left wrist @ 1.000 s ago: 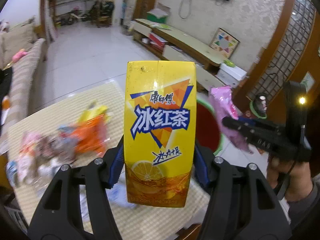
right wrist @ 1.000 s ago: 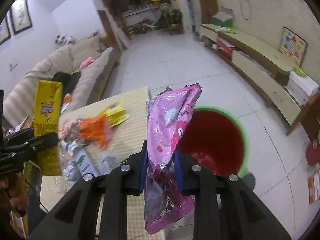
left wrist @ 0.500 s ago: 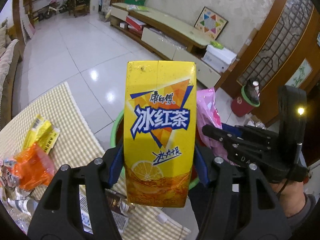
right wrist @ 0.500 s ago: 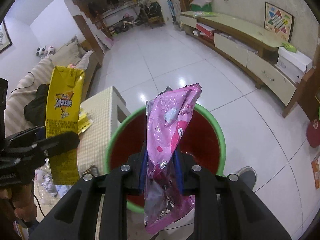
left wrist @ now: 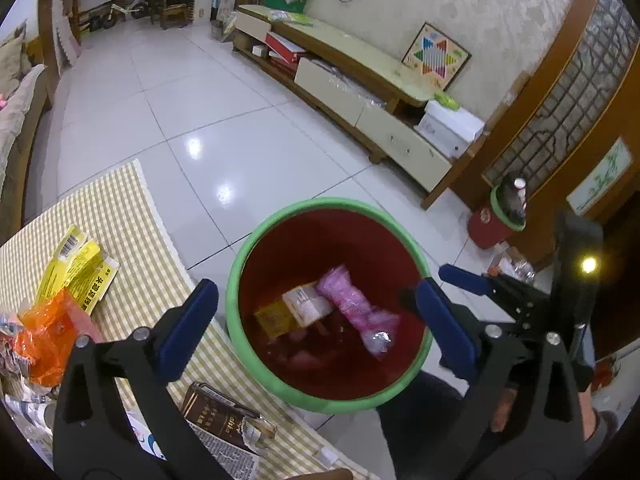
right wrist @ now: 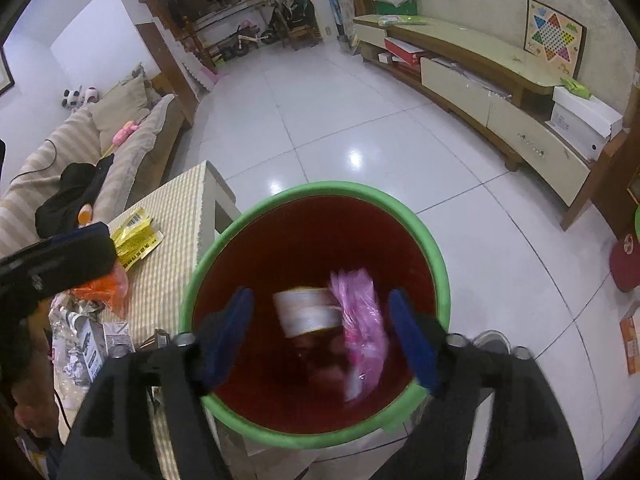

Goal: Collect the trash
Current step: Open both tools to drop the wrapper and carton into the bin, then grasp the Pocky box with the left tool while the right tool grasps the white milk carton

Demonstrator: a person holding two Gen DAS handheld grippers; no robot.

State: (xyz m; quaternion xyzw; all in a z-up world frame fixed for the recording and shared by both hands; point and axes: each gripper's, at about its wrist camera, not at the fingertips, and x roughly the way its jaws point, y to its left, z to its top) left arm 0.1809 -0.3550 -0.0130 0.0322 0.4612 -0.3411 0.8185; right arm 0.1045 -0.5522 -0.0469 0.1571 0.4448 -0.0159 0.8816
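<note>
A red bin with a green rim (left wrist: 280, 212) (right wrist: 320, 188) stands on the floor beside the table. The yellow tea carton (left wrist: 296, 312) (right wrist: 306, 312) and the pink wrapper (left wrist: 356, 312) (right wrist: 360, 320) are inside the bin. My left gripper (left wrist: 316, 312) is open and empty over the bin. My right gripper (right wrist: 320, 312) is open and empty over the bin too; it shows at the right of the left wrist view (left wrist: 464, 276).
The checked tablecloth (left wrist: 120, 216) (right wrist: 176, 216) holds more trash: yellow packets (left wrist: 80, 268) (right wrist: 136, 240), an orange bag (left wrist: 44, 340), a brown carton (left wrist: 220, 420). A sofa (right wrist: 80, 152) is at left, a TV bench (left wrist: 360, 80) at right, a small red bin (left wrist: 496, 224) beyond.
Both grippers have opened over the bin. The tea carton and the pink wrapper have dropped from the jaws into the bin.
</note>
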